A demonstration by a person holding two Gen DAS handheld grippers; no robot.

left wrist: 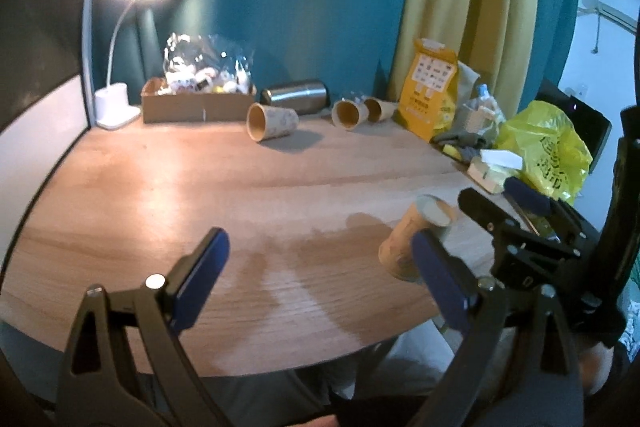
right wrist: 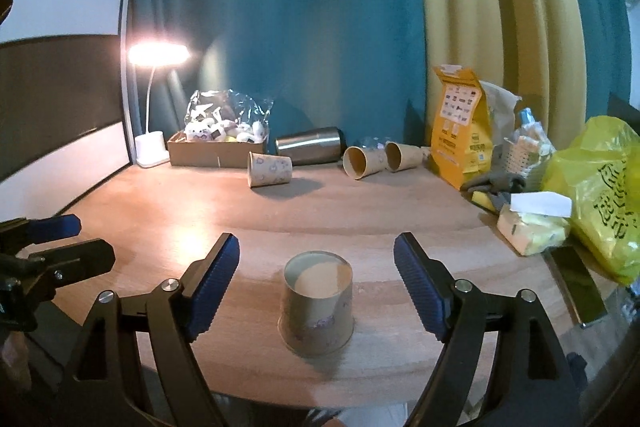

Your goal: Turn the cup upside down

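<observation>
A paper cup (right wrist: 317, 305) stands upside down on the wooden table (right wrist: 360, 211), base up, near the front edge. My right gripper (right wrist: 316, 281) is open, its blue pads on either side of the cup and apart from it. The same cup shows in the left wrist view (left wrist: 414, 237), partly hidden behind my left gripper's right finger. My left gripper (left wrist: 320, 267) is open and empty, to the left of the cup. The right gripper also shows in the left wrist view (left wrist: 504, 201).
Three paper cups lie on their sides at the back: one (right wrist: 269, 169), two together (right wrist: 364, 161). A steel flask (right wrist: 310, 145), a cardboard box (right wrist: 216, 149), a lit desk lamp (right wrist: 154, 131), an orange bag (right wrist: 460, 131), a yellow plastic bag (right wrist: 600, 195) and tissues (right wrist: 532, 223) stand around.
</observation>
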